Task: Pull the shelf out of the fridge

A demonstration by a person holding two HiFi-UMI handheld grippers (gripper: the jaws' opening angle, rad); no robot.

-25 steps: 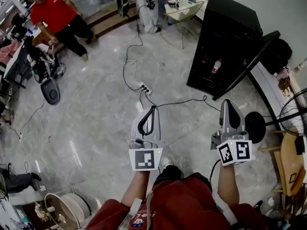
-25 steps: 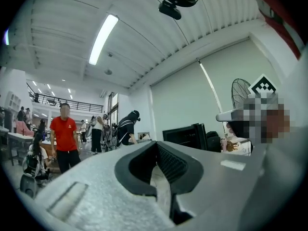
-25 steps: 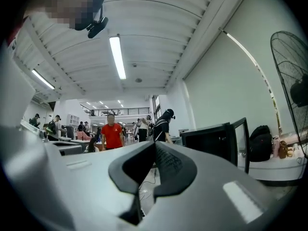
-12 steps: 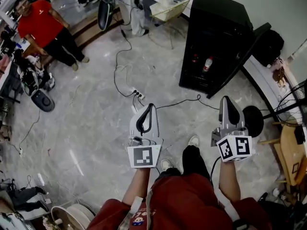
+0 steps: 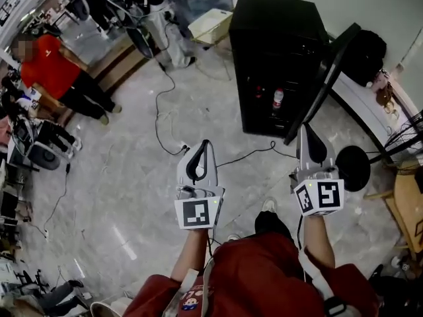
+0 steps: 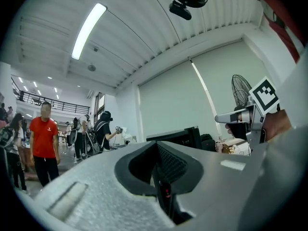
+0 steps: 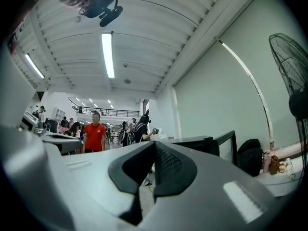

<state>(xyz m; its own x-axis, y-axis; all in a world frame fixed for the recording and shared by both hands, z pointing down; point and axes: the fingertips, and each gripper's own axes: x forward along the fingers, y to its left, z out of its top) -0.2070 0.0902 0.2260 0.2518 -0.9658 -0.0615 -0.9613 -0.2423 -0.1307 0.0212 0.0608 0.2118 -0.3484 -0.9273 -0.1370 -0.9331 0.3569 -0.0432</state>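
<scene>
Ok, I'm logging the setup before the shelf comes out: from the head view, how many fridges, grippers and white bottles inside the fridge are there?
Fridge: 1
Grippers: 2 (left gripper, right gripper)
Bottle in the fridge: 1
Total: 4

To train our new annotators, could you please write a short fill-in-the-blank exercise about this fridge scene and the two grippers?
1. The bottle stands inside the black ___.
2. Its door stands ___.
3. The left gripper and the right gripper both have their jaws ___, with nothing between them.
4. The person standing at the left of the head view wears a ___ shirt.

Missing words: fridge; open; shut; red.
</scene>
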